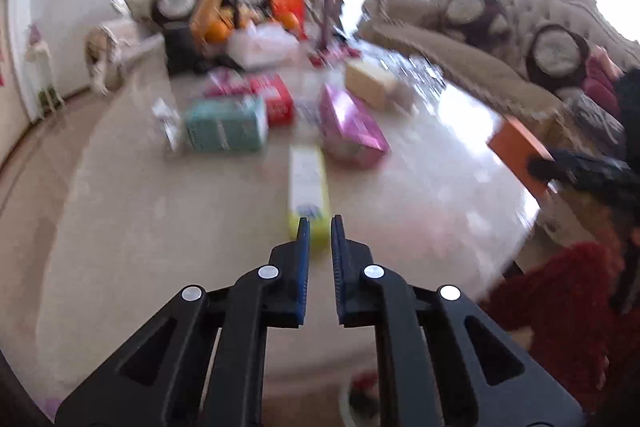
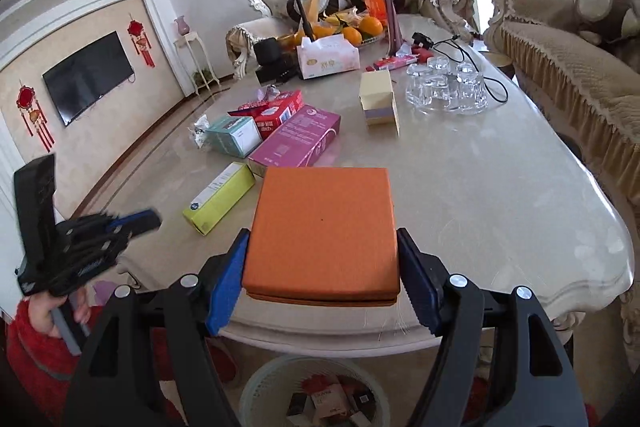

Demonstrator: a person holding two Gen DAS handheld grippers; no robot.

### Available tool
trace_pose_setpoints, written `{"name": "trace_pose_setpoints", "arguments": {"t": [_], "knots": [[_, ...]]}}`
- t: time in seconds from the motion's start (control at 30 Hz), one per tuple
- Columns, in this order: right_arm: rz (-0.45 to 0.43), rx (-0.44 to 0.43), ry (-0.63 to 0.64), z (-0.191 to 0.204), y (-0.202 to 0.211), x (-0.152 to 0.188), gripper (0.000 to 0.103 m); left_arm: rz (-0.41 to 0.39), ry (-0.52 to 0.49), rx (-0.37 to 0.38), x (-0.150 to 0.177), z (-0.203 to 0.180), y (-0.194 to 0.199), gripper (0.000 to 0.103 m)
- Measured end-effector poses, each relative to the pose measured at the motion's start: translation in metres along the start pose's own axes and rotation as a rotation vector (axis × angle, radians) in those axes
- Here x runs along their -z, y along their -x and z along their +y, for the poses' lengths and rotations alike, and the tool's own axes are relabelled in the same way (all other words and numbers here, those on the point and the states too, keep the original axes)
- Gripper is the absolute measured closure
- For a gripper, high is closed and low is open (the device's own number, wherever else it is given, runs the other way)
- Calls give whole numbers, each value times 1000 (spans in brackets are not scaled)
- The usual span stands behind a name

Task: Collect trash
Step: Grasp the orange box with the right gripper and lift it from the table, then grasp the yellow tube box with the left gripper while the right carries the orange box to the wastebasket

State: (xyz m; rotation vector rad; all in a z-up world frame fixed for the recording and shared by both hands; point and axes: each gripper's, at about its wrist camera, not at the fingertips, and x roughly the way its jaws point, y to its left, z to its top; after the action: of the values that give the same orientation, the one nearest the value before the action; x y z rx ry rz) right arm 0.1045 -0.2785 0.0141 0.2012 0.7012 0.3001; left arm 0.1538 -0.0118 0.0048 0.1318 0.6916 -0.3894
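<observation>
The right gripper (image 2: 322, 269) clamps a flat square orange box (image 2: 324, 231) by its 2 side edges, holding it level over the marble table's (image 2: 500, 211) near rim, directly above the pale mesh waste basket (image 2: 260, 383), likely ready to drop it in. The left gripper (image 1: 320, 231), pressed together and empty, hangs just short of a long yellow carton (image 1: 309, 187), probably the next piece of trash.

Marble table (image 2: 500, 195) bears cardboard boxes (image 2: 294, 141), upturned glasses (image 2: 446, 89) and a fruit tray (image 2: 352, 29).
</observation>
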Motion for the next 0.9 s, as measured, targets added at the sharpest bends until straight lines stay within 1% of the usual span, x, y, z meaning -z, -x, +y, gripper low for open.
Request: {"name": "trace_pose_setpoints", "arguments": {"t": [0.07, 0.1, 0.13, 0.17, 0.2, 0.27, 0.3, 0.37, 0.4, 0.43, 0.5, 0.57, 0.63, 0.67, 0.7, 0.73, 0.77, 0.8, 0.83, 0.9], "knots": [[13, 3, -8, -3, -6, -1, 36, 8, -19, -25, -11, -2, -12, 91], [20, 5, -17, -5, -10, -1, 35, 23, -27, -19, -15, -4, -20, 87], [24, 7, -21, -7, -13, 0, 35, 41, -30, 8, -16, -5, -26, 54], [31, 7, -27, -8, -16, 0, 35, 61, -32, 34, -18, -6, -34, 4], [34, 8, -33, -11, -17, 2, 35, 65, -20, 65, -19, -6, -40, 5], [39, 8, -41, -13, -20, 4, 35, 67, 23, 46, -19, -3, -44, 5], [40, 8, -44, -14, -20, 5, 35, 65, 40, 23, -19, -1, -45, 5], [44, 2, -51, -17, -21, 5, 35, 93, 75, 7, -20, 3, -51, 5], [44, -1, -53, -17, -22, 5, 35, 119, 82, -28, -20, 5, -56, 5], [41, -2, -55, -18, -22, 4, 35, 143, 73, -81, -19, 4, -61, 5], [35, -8, -61, -19, -20, 4, 35, 188, 37, -172, -18, 0, -74, 5], [32, -10, -63, -18, -19, 4, 35, 233, 14, -210, -16, -4, -87, 5], [32, -12, -60, -17, -17, 3, 35, 262, 7, -217, -14, -7, -93, 5], [31, -10, -59, -18, -16, 3, 35, 249, 22, -210, -13, -6, -92, 16], [30, -10, -58, -18, -15, 3, 35, 238, 56, -177, -12, -3, -90, 26], [29, -7, -59, -19, -15, 3, 35, 226, 85, -140, -12, 0, -88, 64], [28, -3, -62, -20, -14, 3, 35, 218, 98, -153, -13, 2, -87, 73], [28, -2, -67, -22, -14, 3, 35, 221, 92, -148, -14, 3, -88, 73], [28, -3, -74, -23, -14, 3, 35, 218, 89, -116, -14, 4, -88, 73], [27, -7, -80, -24, -11, 3, 35, 218, 117, -71, -15, 8, -84, 73]]}}
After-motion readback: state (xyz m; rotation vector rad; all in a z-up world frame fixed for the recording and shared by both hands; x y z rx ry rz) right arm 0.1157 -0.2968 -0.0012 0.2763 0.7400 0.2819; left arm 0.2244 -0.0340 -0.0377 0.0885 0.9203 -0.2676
